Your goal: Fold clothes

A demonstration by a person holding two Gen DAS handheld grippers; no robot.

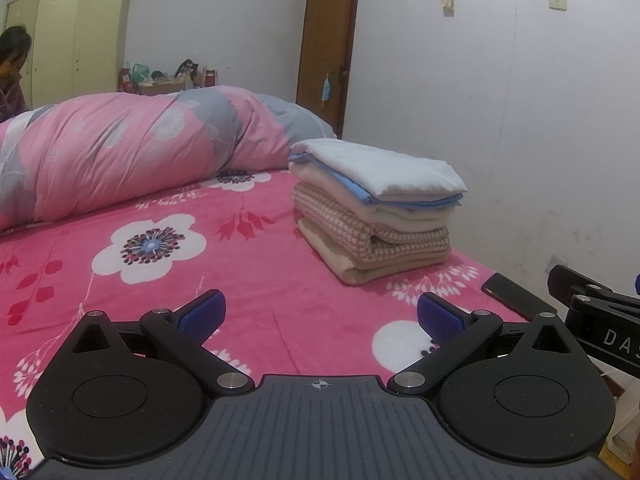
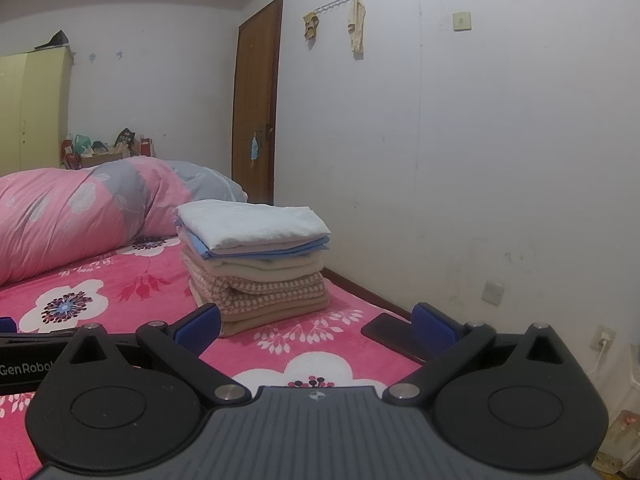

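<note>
Left gripper hovers low over the pink floral bed sheet, its blue-padded fingers spread wide and holding nothing, touching nothing. At far left of its view a person sits beyond a rolled pink-and-grey quilt that lies across the head of the bed, with a pale yellow wardrobe against the back wall. Ahead and slightly right of the open jaws stands the stack of folded clothes, white piece on top, then blue, cream, a checked layer and beige at the bottom, resting on the sheet near the wall side of the bed and well apart from the fingers. A dark phone lies flat at the bed's edge, just past the right finger.

Right gripper is likewise wide open and empty above the sheet, with the stack of folded clothes ahead between its fingers and the phone beside its right pad. A brown door stands shut behind the stack, and garments hang from a wall rack.
</note>
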